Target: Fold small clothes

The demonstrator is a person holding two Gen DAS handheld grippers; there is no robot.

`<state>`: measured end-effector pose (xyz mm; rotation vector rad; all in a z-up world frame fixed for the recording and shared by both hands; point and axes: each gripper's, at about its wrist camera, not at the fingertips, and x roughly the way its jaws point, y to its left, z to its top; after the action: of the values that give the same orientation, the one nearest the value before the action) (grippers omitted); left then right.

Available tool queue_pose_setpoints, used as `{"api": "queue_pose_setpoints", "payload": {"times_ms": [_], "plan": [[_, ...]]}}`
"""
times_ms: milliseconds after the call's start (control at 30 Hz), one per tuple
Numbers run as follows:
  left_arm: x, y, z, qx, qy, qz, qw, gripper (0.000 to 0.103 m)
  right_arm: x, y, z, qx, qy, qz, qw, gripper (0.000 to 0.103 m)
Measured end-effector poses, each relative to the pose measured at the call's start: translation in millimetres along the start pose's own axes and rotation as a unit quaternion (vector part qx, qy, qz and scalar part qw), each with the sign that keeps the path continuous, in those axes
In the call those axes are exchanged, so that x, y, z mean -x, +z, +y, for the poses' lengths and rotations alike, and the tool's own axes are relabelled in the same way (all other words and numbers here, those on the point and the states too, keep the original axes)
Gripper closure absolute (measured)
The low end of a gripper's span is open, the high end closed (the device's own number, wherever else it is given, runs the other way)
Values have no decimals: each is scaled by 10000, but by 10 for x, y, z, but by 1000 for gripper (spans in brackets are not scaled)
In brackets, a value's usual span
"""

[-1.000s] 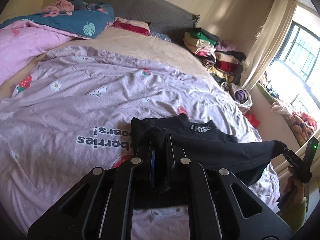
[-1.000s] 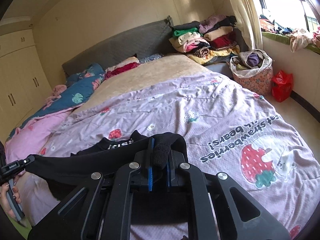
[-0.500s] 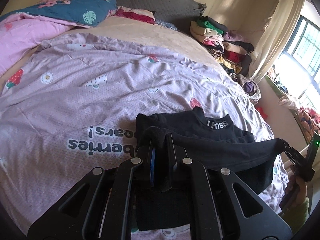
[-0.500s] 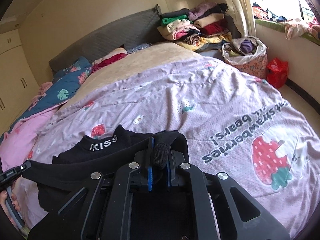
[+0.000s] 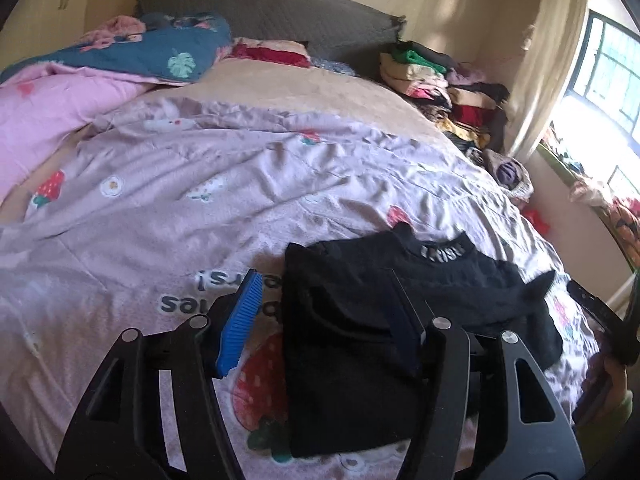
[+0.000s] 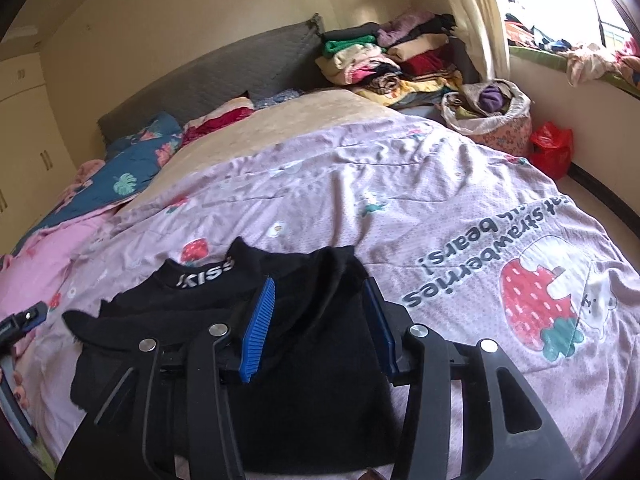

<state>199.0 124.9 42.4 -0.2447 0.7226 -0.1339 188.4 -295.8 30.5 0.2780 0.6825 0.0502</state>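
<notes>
A black top is laid on the lilac quilt of the bed, close to the bed's near edge, with its collar, marked with white letters, turned toward the headboard. The cloth is folded over itself, and one pointed corner is stuck out toward the right side in the left wrist view.

The left gripper is held with its jaws spread; they have just been opening. The blue left pad is seen over the quilt, beside the top's edge, and the other finger is over the black cloth. The cloth is not pinched by the pads.

The right gripper is also held spread, its jaws having just been opening. Black cloth is seen between and under its two blue pads, but it is not pressed by them.

In the right wrist view the top is seen beside the printed strawberry on the quilt. A stack of folded clothes is piled at the far right corner of the bed, and a floral basket and a red bag are seen on the floor beside it. A blue leaf-print blanket and a pink cover are heaped at the far left corner.
</notes>
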Motion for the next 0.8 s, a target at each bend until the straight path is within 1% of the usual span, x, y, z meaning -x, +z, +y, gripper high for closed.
{"api": "queue_pose_setpoints", "payload": {"times_ms": [33, 67, 100, 133, 167, 200, 233, 300, 367, 467, 567, 700, 800], "plan": [[4, -35, -51, -57, -128, 65, 9999, 51, 6, -26, 46, 85, 64, 49, 9999, 62], [-13, -58, -88, -94, -193, 102, 9997, 54, 3, -54, 99, 183, 121, 113, 9997, 67], [-23, -92, -137, -159, -265, 156, 9994, 64, 7, -86, 148, 265, 180, 162, 9994, 79], [-49, -146, -209, -273, -350, 259, 9987, 72, -1, -126, 202, 348, 261, 247, 9988, 87], [-82, -193, -263, -359, -440, 375, 9977, 88, -14, -161, 252, 421, 314, 332, 9981, 89], [-140, -262, -337, -474, -594, 585, 9954, 95, -30, -198, 304, 503, 345, 413, 9973, 93], [-182, -319, -379, -549, -657, 710, 9938, 96, -51, -239, 356, 598, 355, 497, 9963, 93], [-277, -418, -471, -729, -656, 894, 9912, 96, -147, -344, 471, 856, 218, 760, 9932, 93], [-403, -518, -523, -848, -531, 1048, 9895, 96, -288, -431, 533, 1068, -37, 1038, 9888, 94], [-557, -595, -528, -958, -309, 1155, 9882, 96, -522, -512, 533, 1160, -282, 1367, 9834, 94], [-674, -526, -476, -1010, -128, 1126, 9884, 96, -697, -493, 493, 1109, -326, 1472, 9823, 94], [-855, -385, -387, -959, 18, 1167, 9885, 96, -866, -398, 476, 1029, -291, 1481, 9832, 94], [-951, -324, -353, -945, 91, 1119, 9892, 96, -965, -316, 476, 999, -280, 1463, 9838, 94]]}}
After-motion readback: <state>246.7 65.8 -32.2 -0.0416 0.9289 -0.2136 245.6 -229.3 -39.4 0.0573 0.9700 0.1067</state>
